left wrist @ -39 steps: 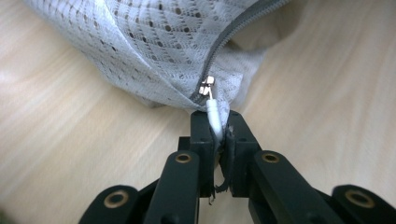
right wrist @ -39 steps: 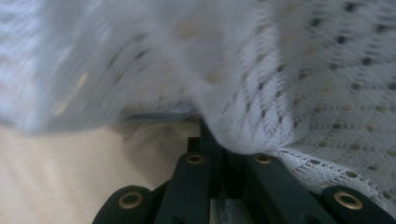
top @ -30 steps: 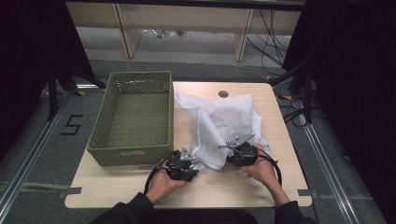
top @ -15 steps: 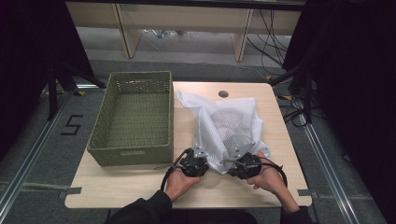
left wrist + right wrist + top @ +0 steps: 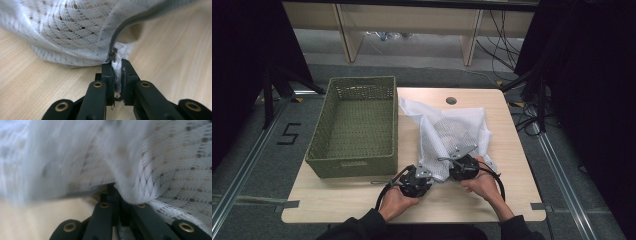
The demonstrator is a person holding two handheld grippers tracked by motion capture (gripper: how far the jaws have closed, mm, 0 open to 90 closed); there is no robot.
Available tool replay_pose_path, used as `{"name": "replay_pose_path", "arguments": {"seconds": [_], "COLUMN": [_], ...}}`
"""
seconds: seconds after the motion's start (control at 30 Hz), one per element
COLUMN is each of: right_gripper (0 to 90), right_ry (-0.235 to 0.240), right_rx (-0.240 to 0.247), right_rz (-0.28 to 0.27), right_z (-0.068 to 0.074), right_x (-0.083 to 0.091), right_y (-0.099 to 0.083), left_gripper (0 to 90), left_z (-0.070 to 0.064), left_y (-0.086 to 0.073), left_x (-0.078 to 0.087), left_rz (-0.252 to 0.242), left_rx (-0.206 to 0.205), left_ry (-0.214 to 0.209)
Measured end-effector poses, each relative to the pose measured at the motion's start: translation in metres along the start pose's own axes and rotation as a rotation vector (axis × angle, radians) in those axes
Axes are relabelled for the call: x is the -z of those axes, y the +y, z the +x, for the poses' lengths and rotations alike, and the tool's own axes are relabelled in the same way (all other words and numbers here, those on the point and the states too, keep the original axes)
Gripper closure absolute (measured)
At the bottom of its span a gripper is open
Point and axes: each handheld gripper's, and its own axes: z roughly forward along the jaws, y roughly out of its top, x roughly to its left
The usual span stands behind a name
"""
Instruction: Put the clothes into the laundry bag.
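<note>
A white mesh laundry bag (image 5: pixel 452 135) with a grey zipper lies on the wooden table (image 5: pixel 512 125), its near edge held by both grippers. My left gripper (image 5: pixel 418 175) is shut on the bag's corner beside the small metal zipper pull (image 5: pixel 113 54); the mesh bag (image 5: pixel 75 27) bulges above its jaws, and the gripper (image 5: pixel 117 75) pinches white fabric. My right gripper (image 5: pixel 460 162) sits slightly farther in, shut on the bag's edge; the mesh (image 5: pixel 150 157) drapes over its jaws (image 5: pixel 114 195), blurred by motion.
An empty green woven basket (image 5: pixel 354 127) stands on the table's left half, close to the bag. A round cable hole (image 5: pixel 451 100) sits near the far edge. Dark curtains flank the table, and cables lie on the floor behind.
Both grippers have drawn closer together at the bag's near edge, the left moving right along the table. The bag has bunched up and narrowed between them.
</note>
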Motion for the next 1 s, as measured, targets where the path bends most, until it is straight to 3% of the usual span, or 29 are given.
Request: {"name": "replay_pose_path", "arguments": {"seconds": [0.03,0.07,0.1,0.27,0.43,0.5,0.57,0.6,0.63,0.67,0.73,0.8,0.83,0.9,0.93,0.97,1.0], "right_gripper": [90.0,90.0,90.0,90.0,90.0,90.0,90.0,90.0,90.0,90.0,90.0,90.0,90.0,90.0,90.0,90.0,90.0], "right_ry": [-0.003,-0.019,-0.028,-0.076,-0.086,-0.108,-0.121,-0.131,-0.153,-0.149,-0.159,-0.149,-0.168,-0.156,-0.158,-0.165,-0.157], "right_rx": [-0.007,-0.004,-0.029,-0.024,-0.030,-0.023,-0.054,-0.015,-0.072,-0.057,-0.046,-0.086,-0.056,-0.045,-0.012,0.036,0.039], "right_rz": [0.004,-0.003,0.002,-0.014,-0.008,-0.027,-0.035,-0.043,-0.041,-0.053,-0.071,-0.058,-0.078,-0.056,-0.035,-0.042,-0.026], "right_z": [-0.002,-0.004,-0.004,-0.012,-0.017,-0.020,-0.024,-0.029,-0.028,-0.032,-0.040,-0.043,-0.045,-0.043,-0.042,-0.042,-0.039], "right_x": [-0.002,-0.005,-0.006,-0.016,-0.021,-0.026,-0.029,-0.031,-0.032,-0.034,-0.040,-0.041,-0.043,-0.040,-0.037,-0.034,-0.029], "right_y": [0.003,0.005,0.008,0.017,0.027,0.031,0.036,0.038,0.040,0.042,0.045,0.046,0.047,0.048,0.048,0.047,0.045], "left_gripper": [83.4,83.3,83.3,83.5,83.5,83.6,83.6,83.6,83.6,83.6,83.6,83.5,83.5,83.4,83.4,83.4,83.3], "left_z": [0.001,0.000,0.000,0.002,0.007,0.011,0.011,0.011,0.013,0.013,0.013,0.014,0.016,0.018,0.021,0.022,0.024], "left_y": [0.000,-0.002,-0.004,-0.012,-0.020,-0.024,-0.026,-0.026,-0.026,-0.026,-0.026,-0.027,-0.028,-0.029,-0.029,-0.030,-0.031], "left_x": [0.003,0.004,0.005,0.017,0.030,0.033,0.035,0.037,0.038,0.039,0.041,0.042,0.043,0.044,0.045,0.045,0.045], "left_rz": [0.005,0.007,-0.003,0.020,0.020,0.016,0.021,0.019,0.011,0.003,0.003,0.006,0.013,0.019,0.024,0.017,0.016], "left_rx": [-0.032,-0.005,-0.006,-0.085,-0.058,-0.063,-0.049,-0.039,-0.048,-0.030,-0.038,-0.032,-0.042,-0.032,-0.055,-0.039,-0.033], "left_ry": [0.026,-0.009,-0.022,-0.016,-0.013,0.013,-0.007,-0.021,-0.045,-0.044,-0.050,-0.055,-0.042,-0.039,-0.034,-0.017,-0.022]}}
